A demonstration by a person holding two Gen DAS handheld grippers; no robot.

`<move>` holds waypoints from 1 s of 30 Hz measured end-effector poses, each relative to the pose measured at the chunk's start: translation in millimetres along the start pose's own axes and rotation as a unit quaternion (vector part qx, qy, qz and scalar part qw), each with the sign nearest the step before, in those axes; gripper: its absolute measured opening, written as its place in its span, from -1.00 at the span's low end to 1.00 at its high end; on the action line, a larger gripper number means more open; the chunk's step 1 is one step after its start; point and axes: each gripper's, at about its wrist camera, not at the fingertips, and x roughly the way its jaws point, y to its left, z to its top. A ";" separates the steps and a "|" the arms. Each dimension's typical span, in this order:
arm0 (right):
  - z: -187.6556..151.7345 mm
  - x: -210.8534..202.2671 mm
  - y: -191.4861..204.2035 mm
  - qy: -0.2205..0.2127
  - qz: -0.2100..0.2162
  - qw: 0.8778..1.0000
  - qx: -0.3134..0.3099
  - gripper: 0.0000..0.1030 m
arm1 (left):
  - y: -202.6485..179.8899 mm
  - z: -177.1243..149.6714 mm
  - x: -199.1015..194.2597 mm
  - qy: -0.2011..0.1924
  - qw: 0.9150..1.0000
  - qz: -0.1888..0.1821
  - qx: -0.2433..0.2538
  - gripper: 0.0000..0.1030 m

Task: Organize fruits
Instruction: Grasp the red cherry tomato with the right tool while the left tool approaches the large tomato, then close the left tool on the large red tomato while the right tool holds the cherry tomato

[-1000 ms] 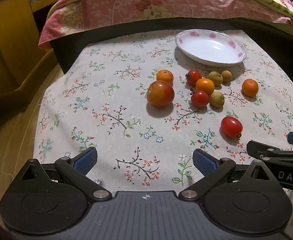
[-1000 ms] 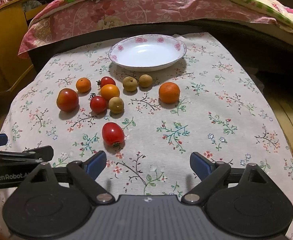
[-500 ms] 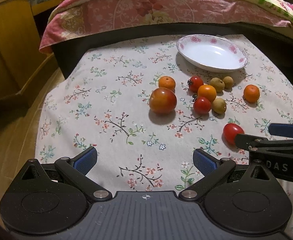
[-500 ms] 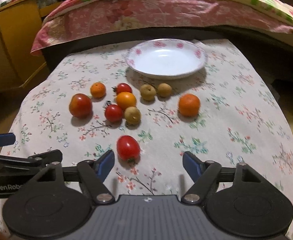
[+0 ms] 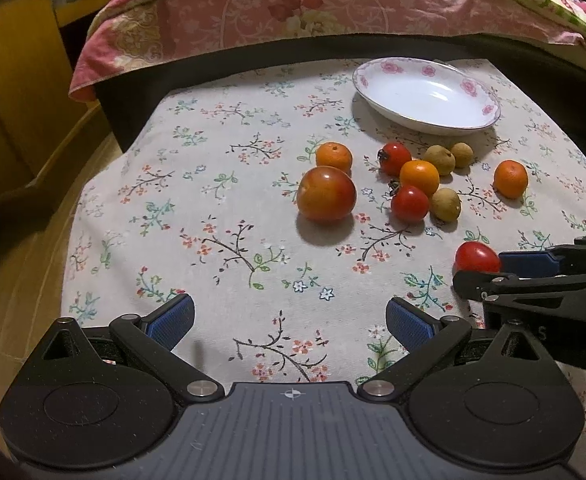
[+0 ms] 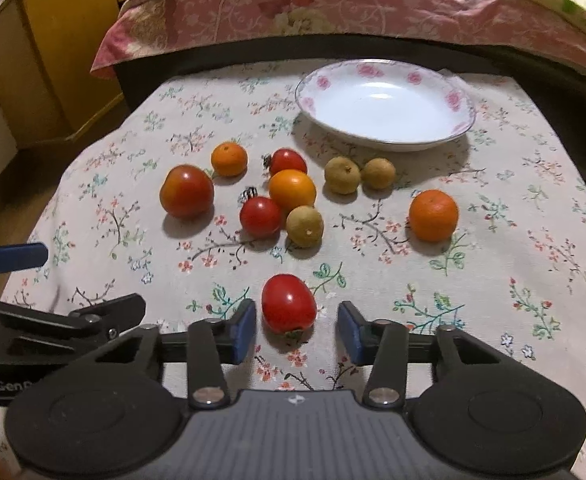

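Several fruits lie on a floral tablecloth before an empty white plate with pink flowers [image 6: 385, 108] [image 5: 425, 98]. My right gripper [image 6: 297, 330] is open, its blue pads on either side of a lone red tomato [image 6: 288, 303], not touching it; that tomato also shows in the left wrist view [image 5: 476, 257]. Farther off lie a large orange-red tomato [image 6: 187, 191] [image 5: 326, 194], small oranges [image 6: 433, 215], red tomatoes [image 6: 260, 217] and brownish longans [image 6: 304, 226]. My left gripper [image 5: 291, 320] is open and empty over bare cloth at the table's near left.
A bed with a pink floral quilt [image 6: 353, 4] runs behind the table. A yellow wooden cabinet [image 5: 9, 80] stands to the left. The table's left edge drops to a wooden floor [image 5: 17, 280].
My right gripper has moved forward and narrowed its jaws around the lone red tomato. The left gripper has shifted slightly forward; the fruits have not moved.
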 end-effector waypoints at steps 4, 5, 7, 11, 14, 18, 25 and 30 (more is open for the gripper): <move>-1.1 1.3 3.9 -0.002 -0.006 1.000 -0.021 -0.43 | -1.0 2.1 4.0 -0.005 1.000 0.002 0.006 0.98; -0.6 1.4 4.3 -0.001 -0.007 1.000 -0.025 -0.43 | -0.5 3.1 4.8 -0.006 1.000 0.003 0.006 0.97; 0.5 1.2 2.5 -0.001 -0.003 1.000 -0.024 -0.44 | 1.3 5.4 6.3 -0.011 1.000 0.000 0.003 0.97; 2.6 -2.2 -5.1 -0.005 0.003 1.000 -0.010 -0.44 | 3.1 16.1 11.3 -0.014 1.000 -0.019 -0.004 0.88; 5.4 -5.9 -14.9 -0.009 0.008 1.000 0.013 -0.44 | -1.8 26.6 17.2 -0.020 0.999 -0.029 0.015 0.77; 7.4 -7.2 -25.0 -0.009 0.018 0.999 0.041 -0.44 | -7.6 39.4 27.9 -0.029 0.998 -0.028 0.046 0.76; 10.1 -5.8 -30.2 -0.003 0.040 0.997 0.064 -0.44 | -6.0 51.0 55.7 -0.017 0.997 -0.039 0.066 0.70; 10.9 -1.5 -29.5 0.001 0.041 0.997 0.063 -0.44 | -0.3 56.4 67.7 0.000 0.997 -0.061 0.037 0.41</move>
